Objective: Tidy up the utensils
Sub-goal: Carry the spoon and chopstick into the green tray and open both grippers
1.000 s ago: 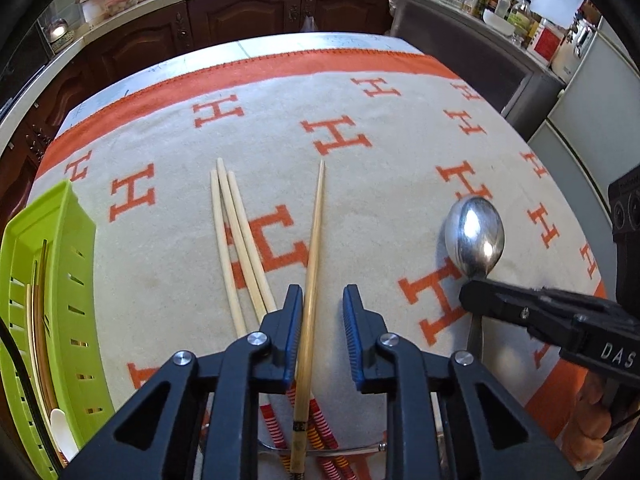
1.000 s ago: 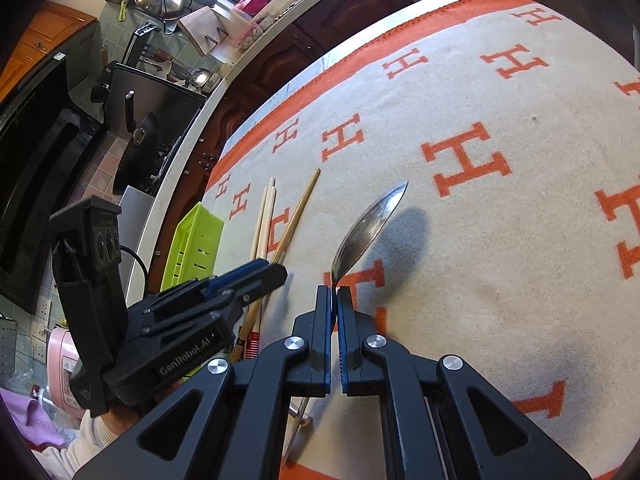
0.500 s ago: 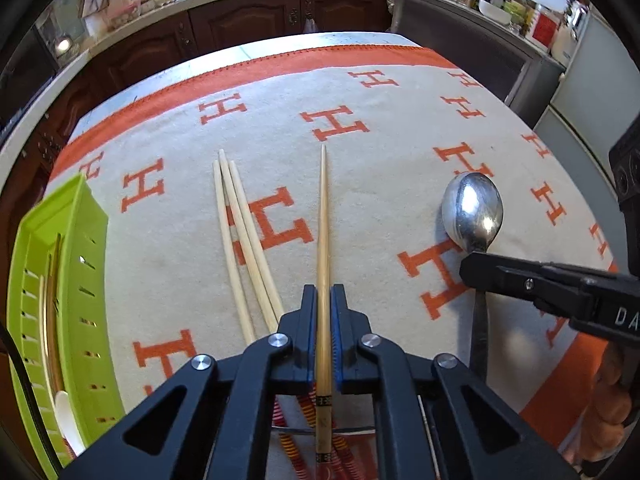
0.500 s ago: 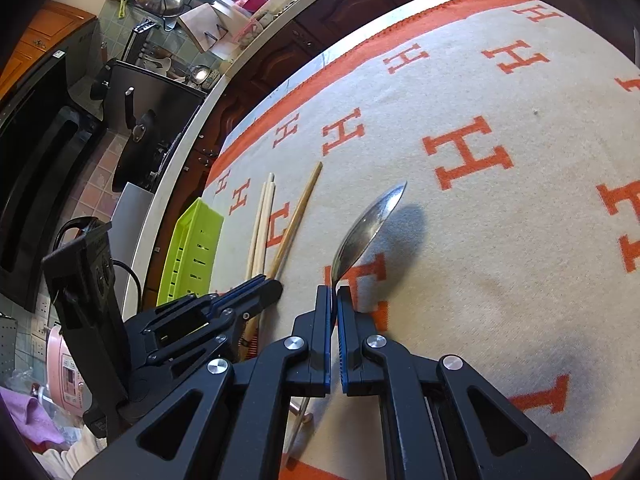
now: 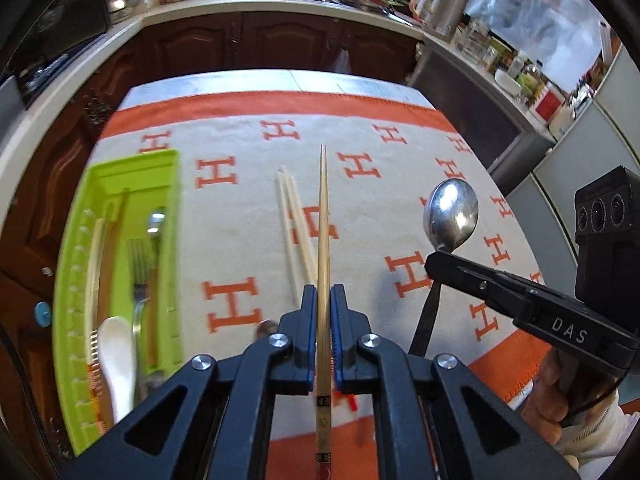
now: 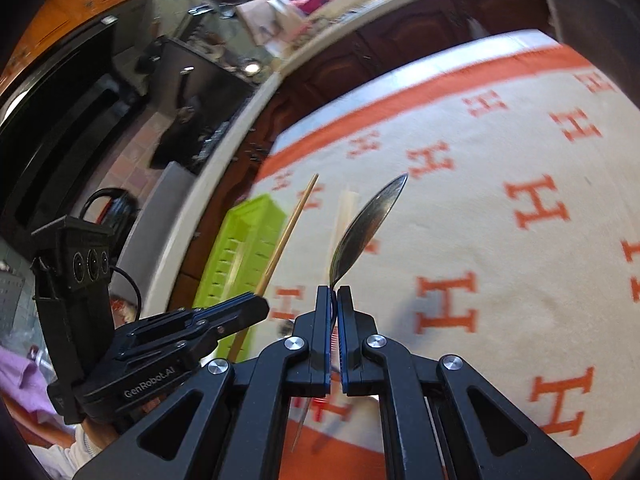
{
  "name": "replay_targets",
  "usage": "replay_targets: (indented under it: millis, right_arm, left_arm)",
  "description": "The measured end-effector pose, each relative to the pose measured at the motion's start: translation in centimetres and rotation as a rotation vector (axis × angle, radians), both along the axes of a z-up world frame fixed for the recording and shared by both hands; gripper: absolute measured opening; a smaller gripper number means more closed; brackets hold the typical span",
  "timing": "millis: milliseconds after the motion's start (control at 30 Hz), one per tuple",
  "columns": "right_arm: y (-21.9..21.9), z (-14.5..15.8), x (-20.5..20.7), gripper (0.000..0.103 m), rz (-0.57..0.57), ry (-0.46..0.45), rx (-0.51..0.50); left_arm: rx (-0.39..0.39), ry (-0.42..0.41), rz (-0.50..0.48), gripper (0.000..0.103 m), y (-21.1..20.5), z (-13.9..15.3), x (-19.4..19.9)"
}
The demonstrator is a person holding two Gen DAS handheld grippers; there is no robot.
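My left gripper [image 5: 323,296] is shut on a brown wooden chopstick [image 5: 323,220] and holds it lifted above the cloth, pointing away. My right gripper [image 6: 334,296] is shut on the handle of a steel spoon [image 6: 366,224], raised off the cloth; the spoon's bowl also shows in the left wrist view [image 5: 451,214]. A lime green utensil tray [image 5: 168,184] lies at the left, holding a fork [image 5: 138,272], a white spoon [image 5: 116,356] and chopsticks. Pale chopsticks [image 5: 294,216] lie on the cloth below the held one.
The table carries a cream cloth with orange H marks [image 5: 240,216] and an orange border. Dark wooden cabinets [image 5: 280,48] and a cluttered counter stand beyond the far edge. The green tray also shows in the right wrist view [image 6: 244,256], left of the spoon.
My left gripper closed on the brown chopstick and lifted it off the cloth. Both grippers rose and swung left toward the green tray, the right one carrying the spoon.
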State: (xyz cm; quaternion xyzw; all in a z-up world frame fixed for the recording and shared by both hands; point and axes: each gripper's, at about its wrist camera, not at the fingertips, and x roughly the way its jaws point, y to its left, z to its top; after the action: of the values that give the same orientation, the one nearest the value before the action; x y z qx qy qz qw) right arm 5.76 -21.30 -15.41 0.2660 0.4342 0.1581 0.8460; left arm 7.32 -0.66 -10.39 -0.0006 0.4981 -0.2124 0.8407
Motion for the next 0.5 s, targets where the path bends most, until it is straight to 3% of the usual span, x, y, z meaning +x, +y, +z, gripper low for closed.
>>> replay_targets:
  millis: [233, 500]
  right_arm:
    - [6.7, 5.3, 1.0, 0.003, 0.144, -0.077, 0.008]
    - [16.0, 8.6, 3.6, 0.003, 0.206, -0.121, -0.075]
  left_arm:
    - [0.04, -0.074, 0.115, 0.004, 7.5, 3.4, -0.4]
    - [0.056, -0.039, 0.199, 0.004, 14.3, 0.4, 1.0]
